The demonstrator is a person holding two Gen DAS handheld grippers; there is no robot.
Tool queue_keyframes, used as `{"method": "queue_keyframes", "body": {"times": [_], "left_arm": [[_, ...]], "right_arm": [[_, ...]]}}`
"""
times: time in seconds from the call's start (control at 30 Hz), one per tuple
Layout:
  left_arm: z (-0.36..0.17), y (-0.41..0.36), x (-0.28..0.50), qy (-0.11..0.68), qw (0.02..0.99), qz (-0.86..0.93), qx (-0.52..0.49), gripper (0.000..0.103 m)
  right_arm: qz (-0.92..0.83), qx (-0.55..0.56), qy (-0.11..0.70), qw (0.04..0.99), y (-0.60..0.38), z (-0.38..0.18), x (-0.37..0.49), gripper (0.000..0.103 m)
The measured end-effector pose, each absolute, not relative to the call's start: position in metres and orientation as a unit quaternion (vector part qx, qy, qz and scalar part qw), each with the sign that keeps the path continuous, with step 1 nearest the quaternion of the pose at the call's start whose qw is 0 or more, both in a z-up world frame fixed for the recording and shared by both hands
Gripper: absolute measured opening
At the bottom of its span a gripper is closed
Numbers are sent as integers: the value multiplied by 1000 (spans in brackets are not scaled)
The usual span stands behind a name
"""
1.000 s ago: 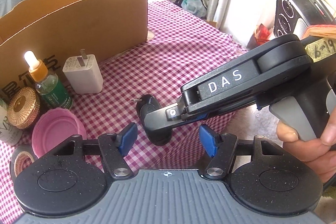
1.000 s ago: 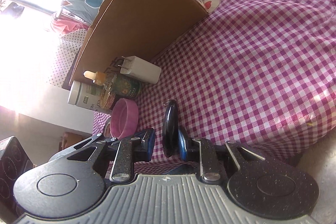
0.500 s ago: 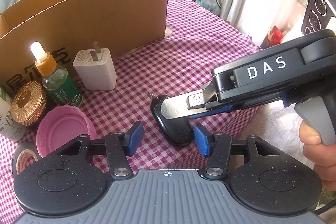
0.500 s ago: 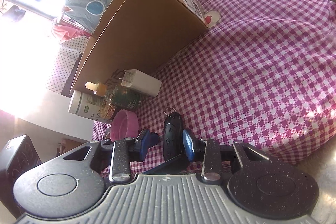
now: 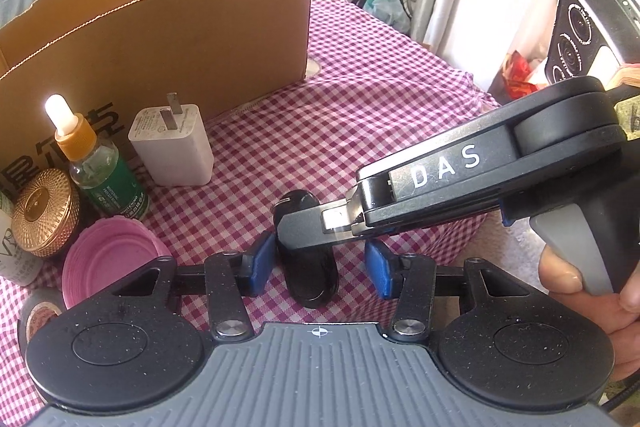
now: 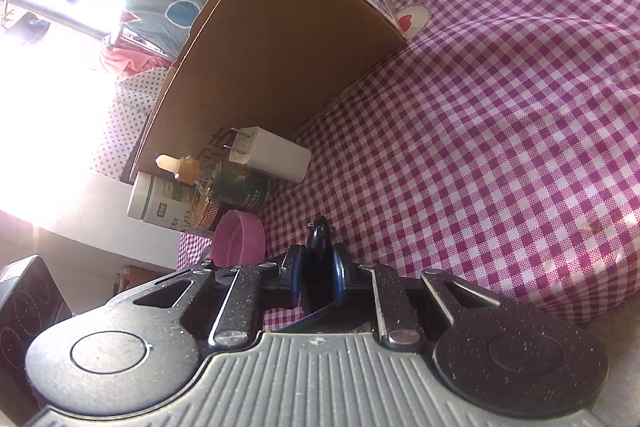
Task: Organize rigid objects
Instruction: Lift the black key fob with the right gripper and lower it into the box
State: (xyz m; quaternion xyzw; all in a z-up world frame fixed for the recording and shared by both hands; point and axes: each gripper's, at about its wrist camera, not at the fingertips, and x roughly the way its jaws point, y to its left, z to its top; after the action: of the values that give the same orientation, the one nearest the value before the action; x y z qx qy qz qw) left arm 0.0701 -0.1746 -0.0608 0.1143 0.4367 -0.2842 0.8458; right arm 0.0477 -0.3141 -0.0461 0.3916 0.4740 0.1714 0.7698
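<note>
A black oval key fob (image 5: pixel 310 279) with a small metal ring sits low over the checked cloth near the table's front edge. My right gripper (image 6: pixel 317 277) is shut on it, both blue pads pressing its flat sides. In the left wrist view that right gripper (image 5: pixel 304 233) reaches in from the right, held by a hand (image 5: pixel 580 291). My left gripper (image 5: pixel 318 265) straddles the same fob and its jaws are closing. The left pad (image 5: pixel 260 261) is almost at the fob, while the right pad (image 5: pixel 378 269) stands clear of it.
An open cardboard box (image 5: pixel 180 27) stands behind. In front of it are a white charger plug (image 5: pixel 172 147), a green dropper bottle (image 5: pixel 104 179), a gold-lidded jar (image 5: pixel 44 211), a pink lid (image 5: pixel 112 259), a tape roll (image 5: pixel 38 315) and a white bottle (image 6: pixel 160 203). The table edge drops off on the right.
The right gripper's jaws opened briefly, then shut on the fob. It brought the fob down between the left gripper's pads, and the left jaws have narrowed around it.
</note>
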Motion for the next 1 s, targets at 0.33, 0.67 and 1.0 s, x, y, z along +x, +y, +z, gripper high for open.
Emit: {"method": "queue_keyframes", "body": {"times": [0.33,0.67,1.0], "left_arm": [[-59,-173,70,436,846,-285,113,47],[-46,-170,62,421,855,-282,114,47],[-12,-157,44,378,876,-278,113,47]], "right_arm": [[170,402,465,770,-315,-49,48,17],[174,401,451,778,-312,-29,38,17],[190,381,419,802,-297,14,27,17]]}}
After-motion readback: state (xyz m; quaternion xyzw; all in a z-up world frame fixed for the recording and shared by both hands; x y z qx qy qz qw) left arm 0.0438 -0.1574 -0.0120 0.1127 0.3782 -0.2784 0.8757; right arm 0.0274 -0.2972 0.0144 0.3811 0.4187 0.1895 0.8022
